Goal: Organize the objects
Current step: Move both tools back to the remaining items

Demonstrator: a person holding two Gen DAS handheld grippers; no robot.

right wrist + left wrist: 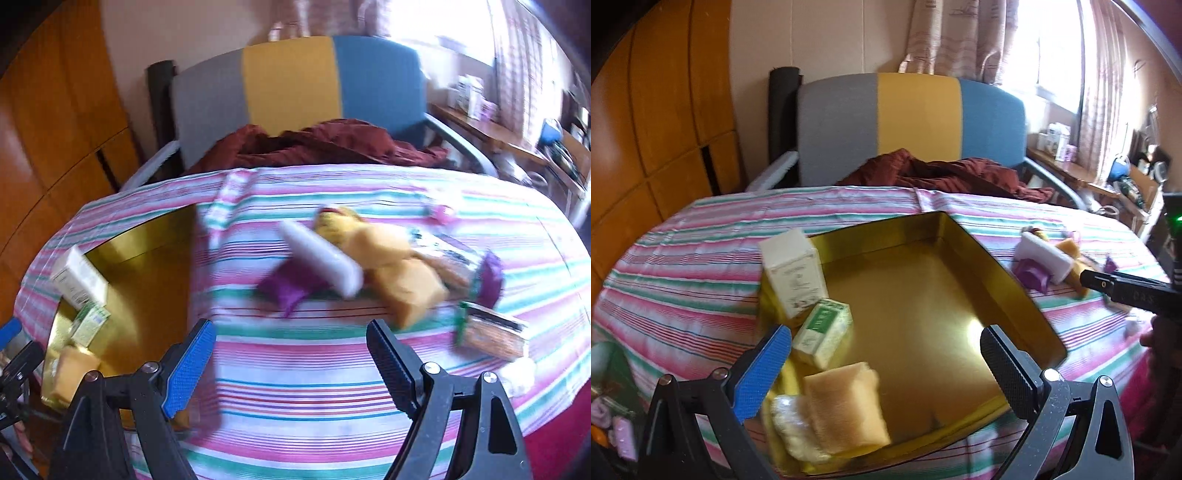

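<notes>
The left gripper hangs spread wide and empty over the gold tray, whose right half is bare; a tan sponge and two cartons crowd its left wall; the right gripper, likewise agape, hovers above bare striped cloth; beyond lie a white block, purple pouch and yellow sponges.

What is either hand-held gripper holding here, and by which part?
Nothing. The left hand-held gripper is open above the gold tray; the right hand-held gripper is open over the striped cloth.
</notes>
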